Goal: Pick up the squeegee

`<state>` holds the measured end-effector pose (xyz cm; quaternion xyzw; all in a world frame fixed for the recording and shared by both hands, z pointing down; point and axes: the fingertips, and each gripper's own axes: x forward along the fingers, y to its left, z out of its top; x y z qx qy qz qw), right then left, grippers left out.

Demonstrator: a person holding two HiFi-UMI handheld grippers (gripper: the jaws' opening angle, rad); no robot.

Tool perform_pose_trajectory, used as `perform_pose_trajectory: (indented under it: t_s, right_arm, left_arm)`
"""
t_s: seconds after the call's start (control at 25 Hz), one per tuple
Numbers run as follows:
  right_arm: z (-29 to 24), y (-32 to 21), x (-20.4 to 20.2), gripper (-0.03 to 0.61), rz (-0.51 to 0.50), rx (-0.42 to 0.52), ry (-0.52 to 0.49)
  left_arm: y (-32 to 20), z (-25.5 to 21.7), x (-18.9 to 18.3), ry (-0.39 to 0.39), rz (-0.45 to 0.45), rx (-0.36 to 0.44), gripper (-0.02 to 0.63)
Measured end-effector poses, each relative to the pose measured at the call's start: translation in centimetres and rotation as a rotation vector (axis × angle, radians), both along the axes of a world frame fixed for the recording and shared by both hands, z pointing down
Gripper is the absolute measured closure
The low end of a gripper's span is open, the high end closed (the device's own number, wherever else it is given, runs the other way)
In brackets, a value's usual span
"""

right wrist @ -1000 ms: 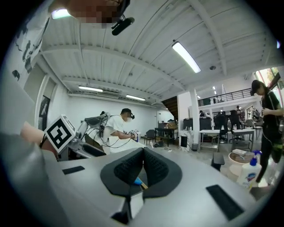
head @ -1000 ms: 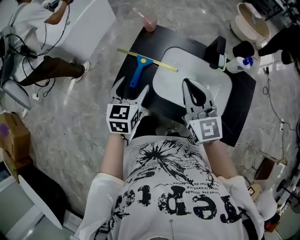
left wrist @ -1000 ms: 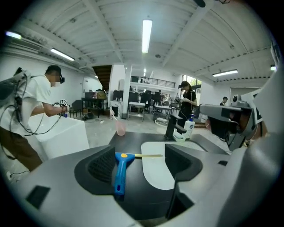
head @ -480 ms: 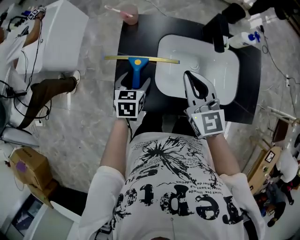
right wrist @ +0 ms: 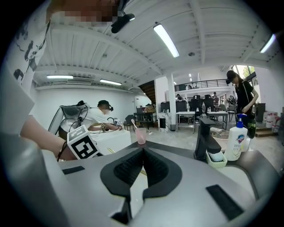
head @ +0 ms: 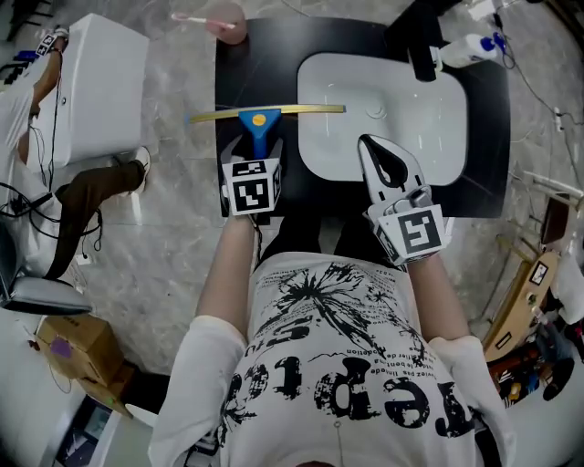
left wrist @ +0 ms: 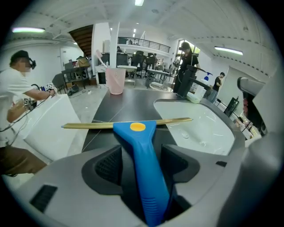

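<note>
The squeegee (head: 259,121) lies on the black countertop (head: 265,64), its yellow blade across and partly over the sink's left rim, its blue handle pointing back toward me. My left gripper (head: 255,153) tilts steeply down over that handle. In the left gripper view the blue handle of the squeegee (left wrist: 142,146) runs between the jaws of the left gripper (left wrist: 142,165); they are closing, and a dark gap still shows on each side. My right gripper (head: 372,146) hovers over the sink's front rim, and the right gripper (right wrist: 143,150) shows its tips together with nothing held.
A white sink basin (head: 392,155) is set into the countertop. Behind it stand a black faucet (head: 424,50) and a soap bottle (head: 461,50). A pink cup with a toothbrush (head: 225,18) sits at the far left corner. A white fixture (head: 100,82) and a seated person are on the left.
Both grippers have come down and forward to the counter. The left one tipped steeply down and now straddles the squeegee handle, which lay well ahead of it before.
</note>
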<state>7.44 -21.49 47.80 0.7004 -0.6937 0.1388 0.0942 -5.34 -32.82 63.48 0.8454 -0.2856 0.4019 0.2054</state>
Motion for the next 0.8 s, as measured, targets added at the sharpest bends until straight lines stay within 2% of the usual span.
perform_pose_trajectory:
  t_s: [0.08,0.2,0.28,0.6,0.8]
  right_arm:
    - [0.0,0.2,-0.2,0.563,0.0,0.002,0.003]
    - [-0.3,0.5,-0.1,0.563,0.018,0.005,0.005]
    - [-0.6,0.8,0.1,0.563,0.033,0.007,0.001]
    - [-1.6,2.2,1.1,0.563,0.091,0.01,-0.009]
    - [-3.1,2.0,1.3,0.563,0.09,0.035,0.014]
  left_arm:
    - [-0.2,0.1,-0.2,-0.022,-0.02,0.027,0.362]
    - [-0.4,0.1,-0.4,-0.034,-0.047,0.031,0.386]
    - [-0.4,0.0,-0.6,-0.036,-0.068,0.025,0.474]
    - [0.7,-0.9,-0.8,-0.007,-0.065,-0.015,0.476]
    - [0.9,-3.1,-0.1,0.078,-0.078,-0.029,0.476]
